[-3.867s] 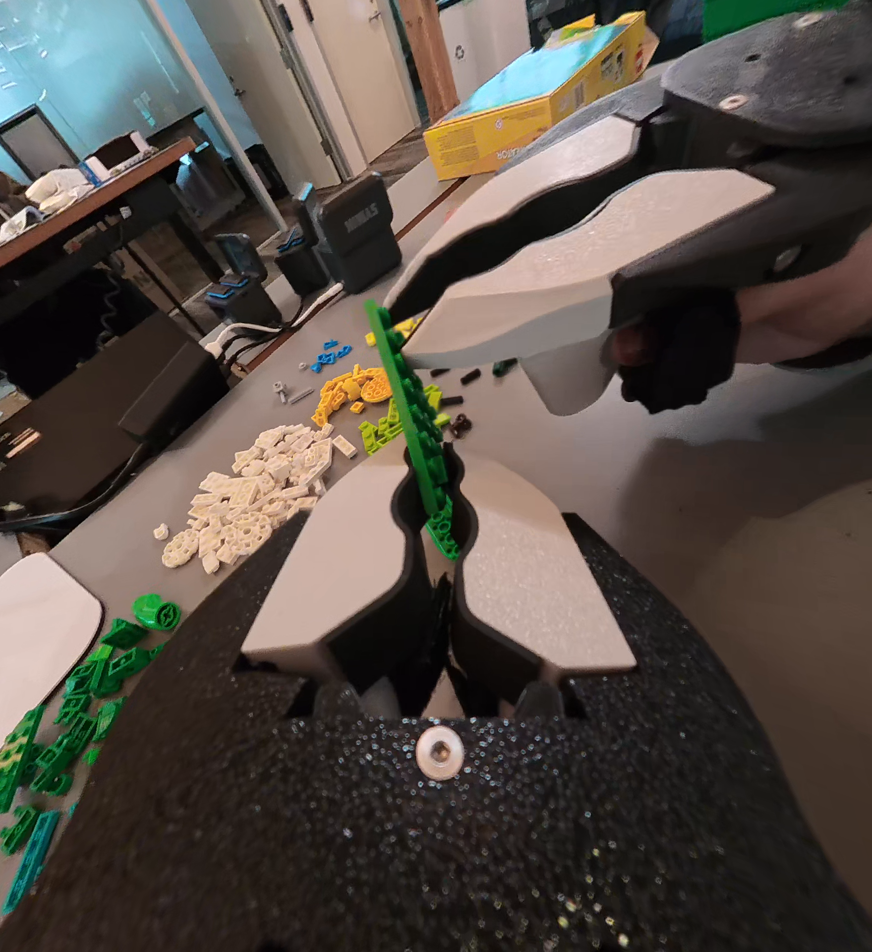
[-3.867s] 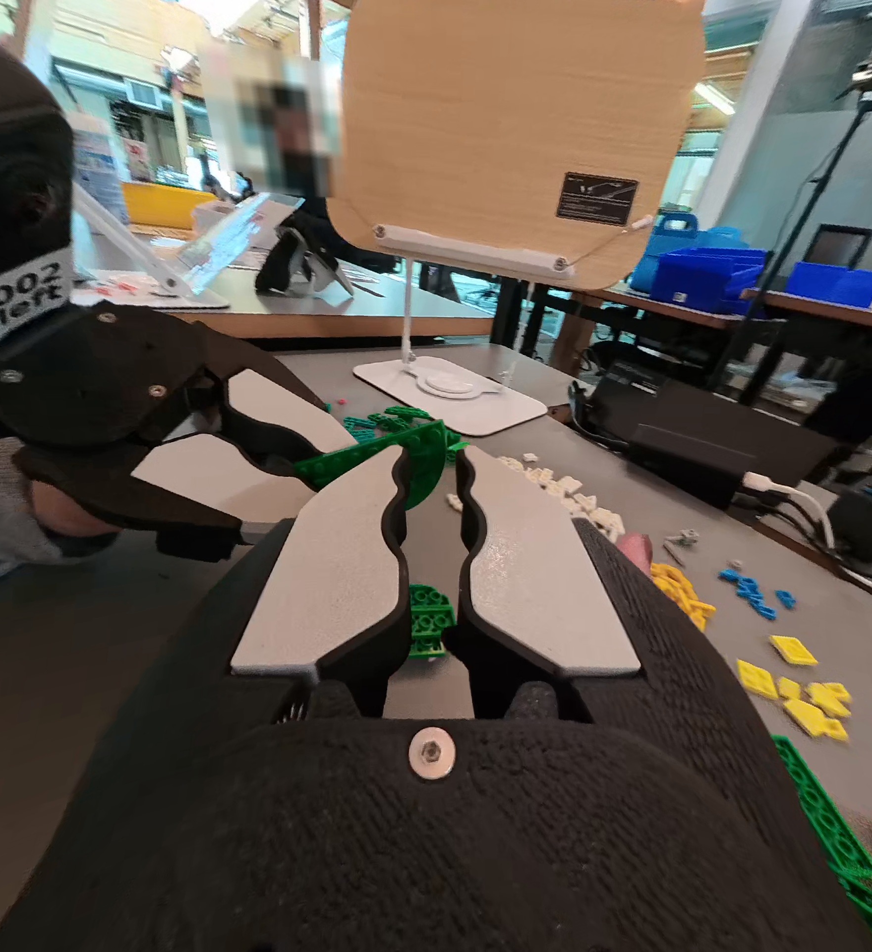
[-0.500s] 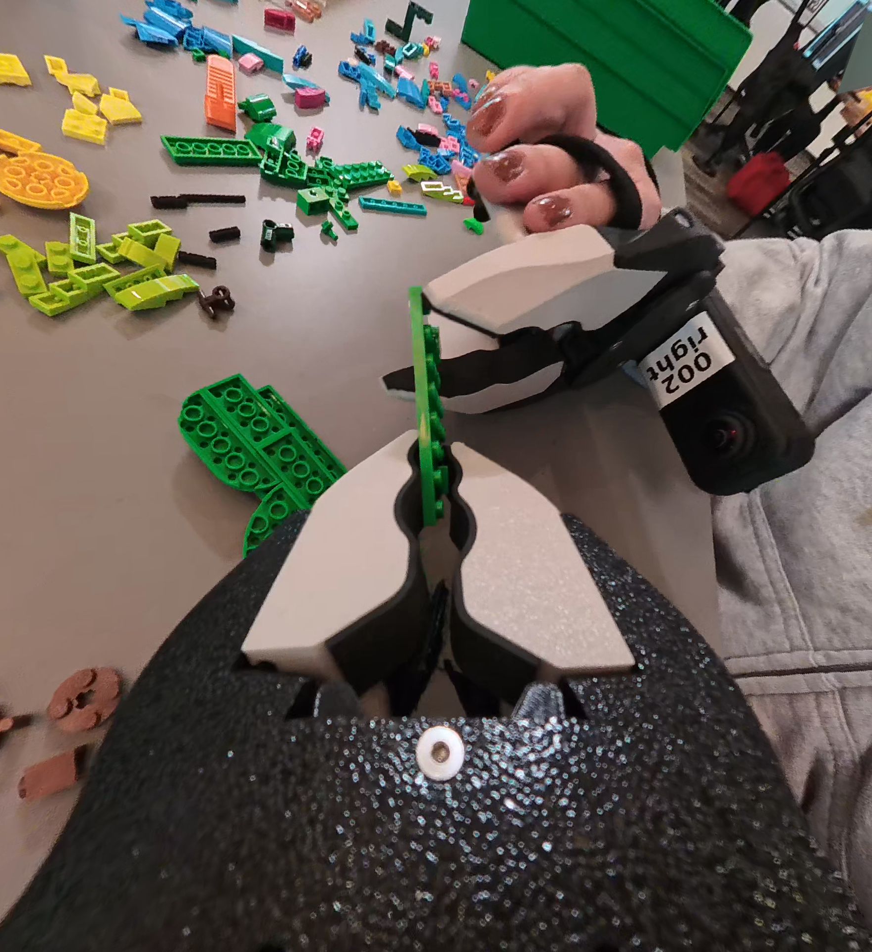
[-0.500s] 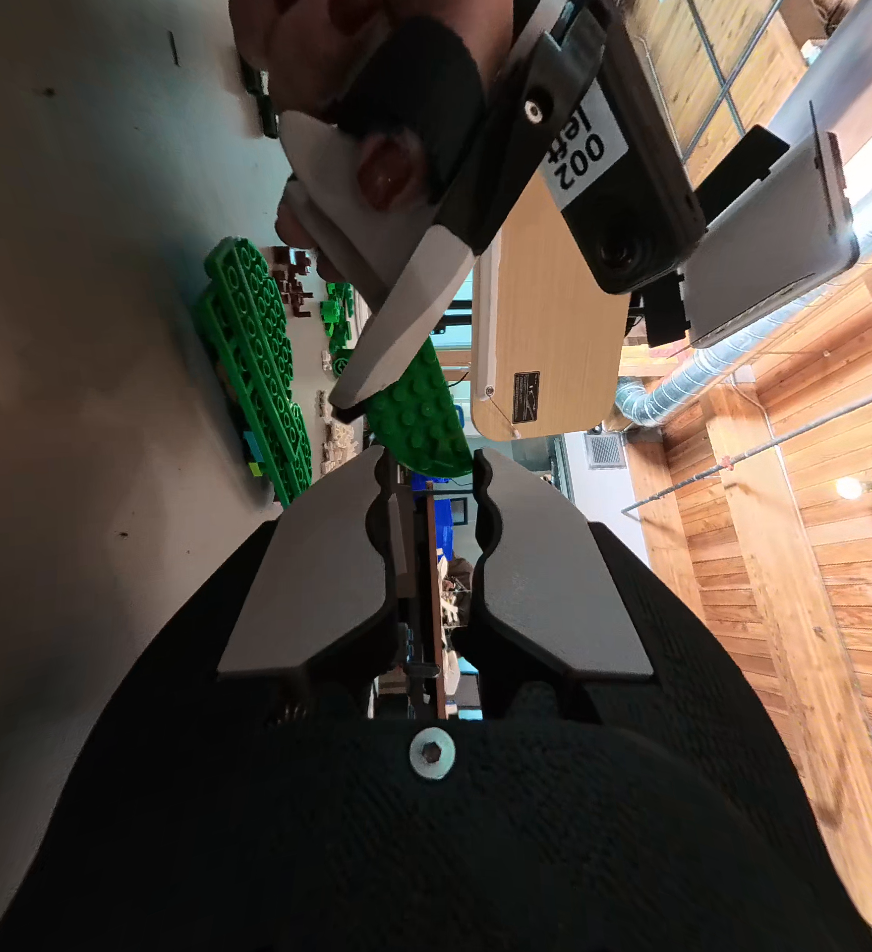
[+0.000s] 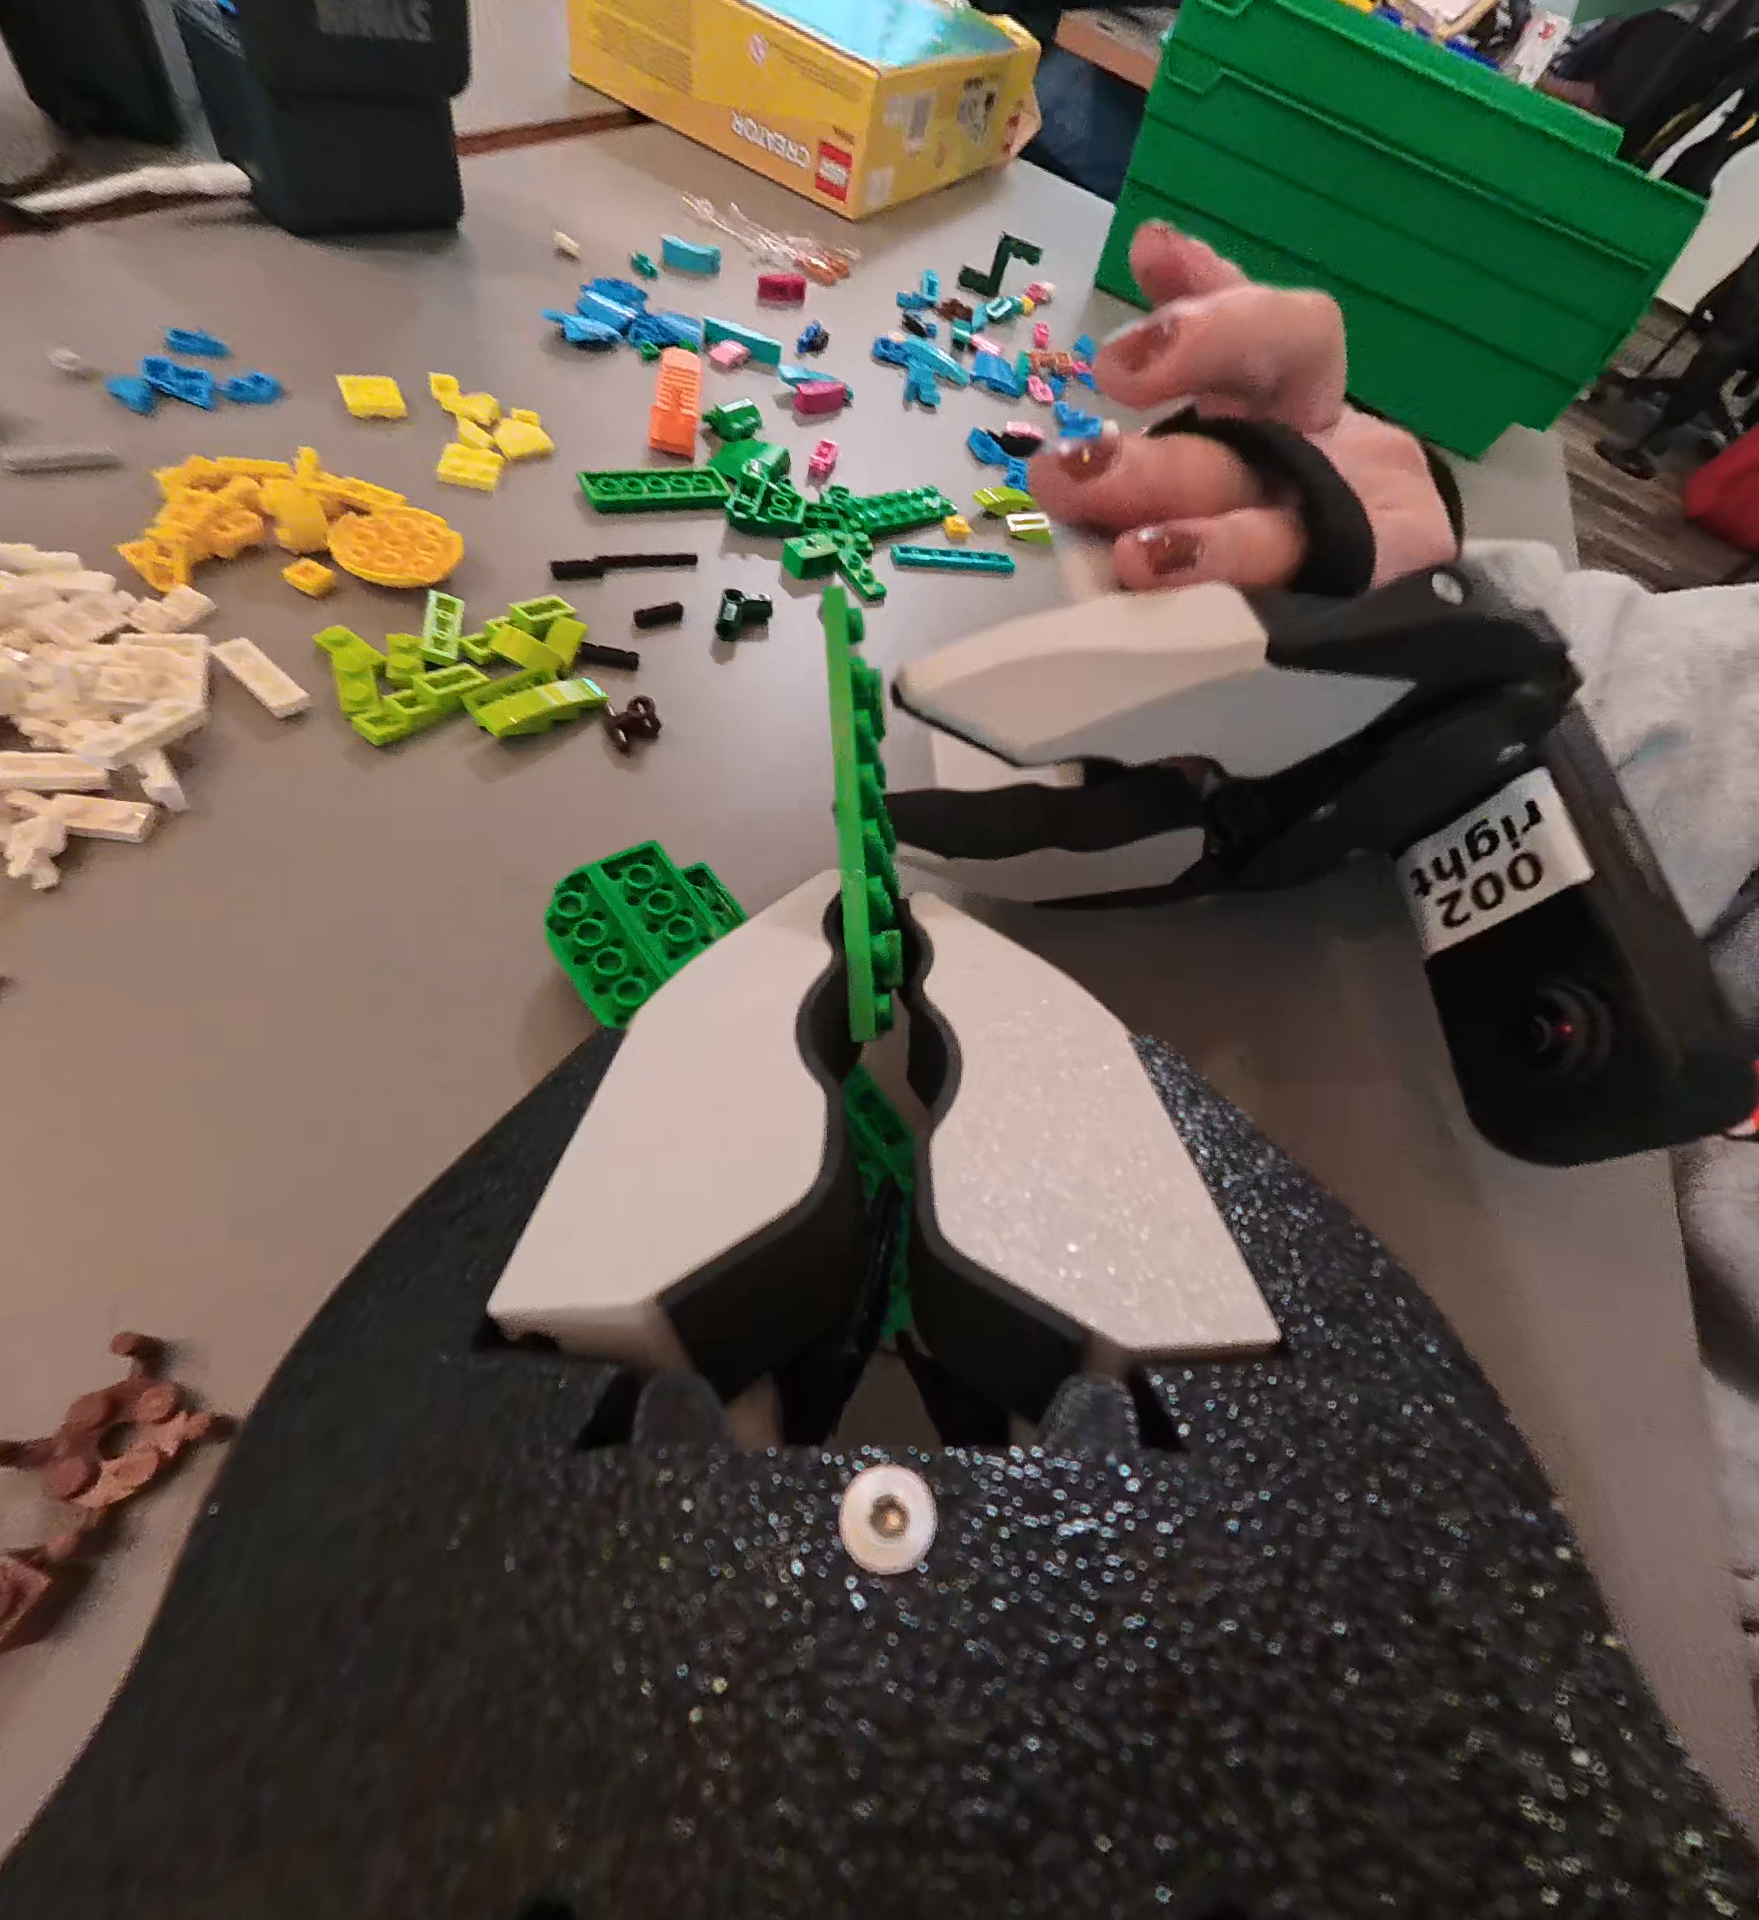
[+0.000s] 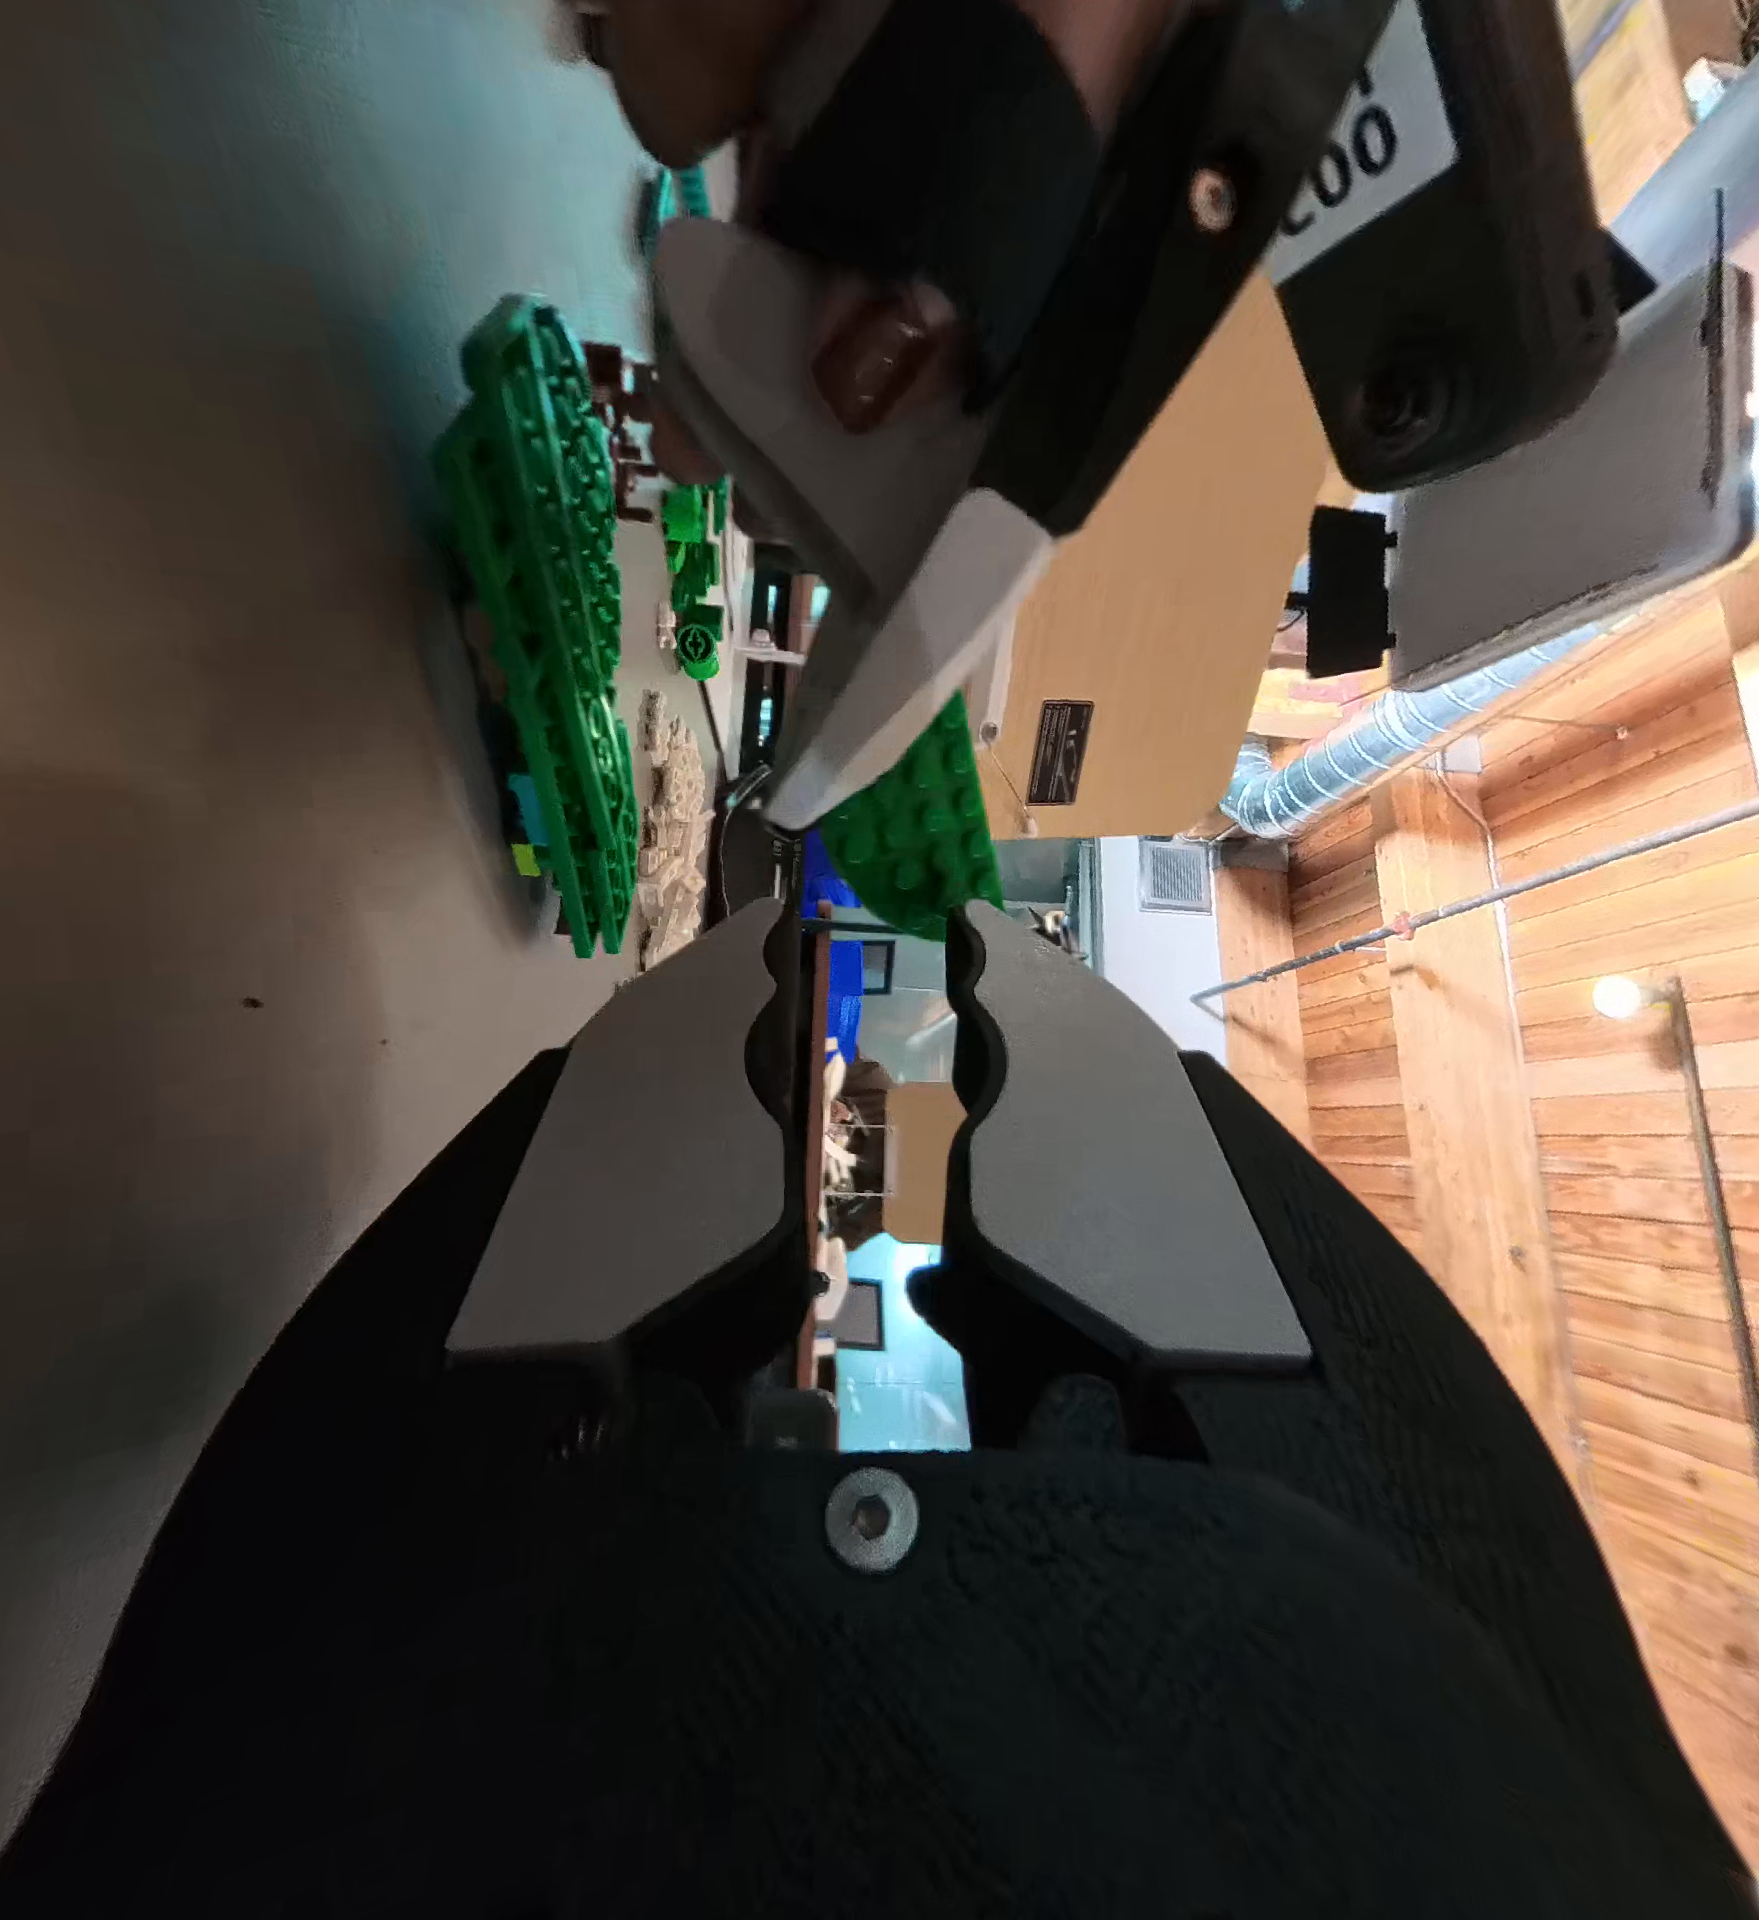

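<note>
My left gripper (image 5: 870,904) is shut on a flat green studded plate (image 5: 854,779) and holds it upright and edge-on above the grey table (image 5: 231,1039). My right gripper (image 5: 901,748) is open just right of the plate, with its two fingertips close to the studded face. In the right wrist view my right gripper (image 6: 870,914) has nothing between its pads, and the plate (image 6: 916,831) hangs just beyond its tips, held by the left fingers (image 6: 885,665). A larger green plate assembly (image 5: 636,925) lies on the table under the left gripper and also shows in the right wrist view (image 6: 542,623).
Sorted loose bricks lie on the table: white (image 5: 44,665), yellow (image 5: 335,520), lime (image 5: 459,665), blue and mixed (image 5: 854,353), brown (image 5: 75,1455). A yellow box (image 5: 802,94) and a green crate (image 5: 1374,208) stand at the far edge. The tips of both grippers are at nearly the same place.
The left gripper has kept the green plate throughout and turned from the white pile towards the coloured bricks. The right gripper's jaws have narrowed a little beside the plate without gripping it.
</note>
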Motion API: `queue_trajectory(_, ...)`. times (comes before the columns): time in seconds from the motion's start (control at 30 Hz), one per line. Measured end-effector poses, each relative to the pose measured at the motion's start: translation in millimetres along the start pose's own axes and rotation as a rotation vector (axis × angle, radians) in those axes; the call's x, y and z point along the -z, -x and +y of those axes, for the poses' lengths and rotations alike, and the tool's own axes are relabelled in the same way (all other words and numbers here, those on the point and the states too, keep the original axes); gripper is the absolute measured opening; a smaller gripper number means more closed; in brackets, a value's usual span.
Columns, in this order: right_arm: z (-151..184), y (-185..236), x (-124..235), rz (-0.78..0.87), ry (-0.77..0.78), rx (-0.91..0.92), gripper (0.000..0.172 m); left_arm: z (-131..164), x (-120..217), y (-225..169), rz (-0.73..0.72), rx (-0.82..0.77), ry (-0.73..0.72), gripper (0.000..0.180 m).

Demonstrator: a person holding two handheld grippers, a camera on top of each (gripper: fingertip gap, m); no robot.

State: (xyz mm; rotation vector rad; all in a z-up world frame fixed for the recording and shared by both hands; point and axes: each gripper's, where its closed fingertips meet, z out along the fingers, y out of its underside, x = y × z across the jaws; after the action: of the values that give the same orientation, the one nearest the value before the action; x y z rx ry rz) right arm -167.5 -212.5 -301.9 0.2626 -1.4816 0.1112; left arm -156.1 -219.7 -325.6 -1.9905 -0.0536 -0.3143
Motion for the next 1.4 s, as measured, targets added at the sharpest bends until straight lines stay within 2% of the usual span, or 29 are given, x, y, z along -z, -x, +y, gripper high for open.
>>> queue_trajectory(0.17, -8, -3, 0, 0.026, -0.019, 0.03, 0.026, -1, -1, -2, 0.025, 0.011, -0.02, 0.005)
queue_trajectory(0.6, -2, 2, -3, 0.017, 0.007, 0.054, 0.026, 2, -4, -2, -0.031, -0.097, 0.005, 0.006)
queue_trajectory(0.83, 4, -2, -3, 0.035, 0.027, 0.031, 0.019, 1, -4, 0, -0.057, -0.125, 0.008, 0.006)
queue_trajectory(1.4, 11, 2, -6, 0.027, 0.057, 0.038, 0.024, -1, -4, -1, -0.092, -0.192, -0.008, 0.008)
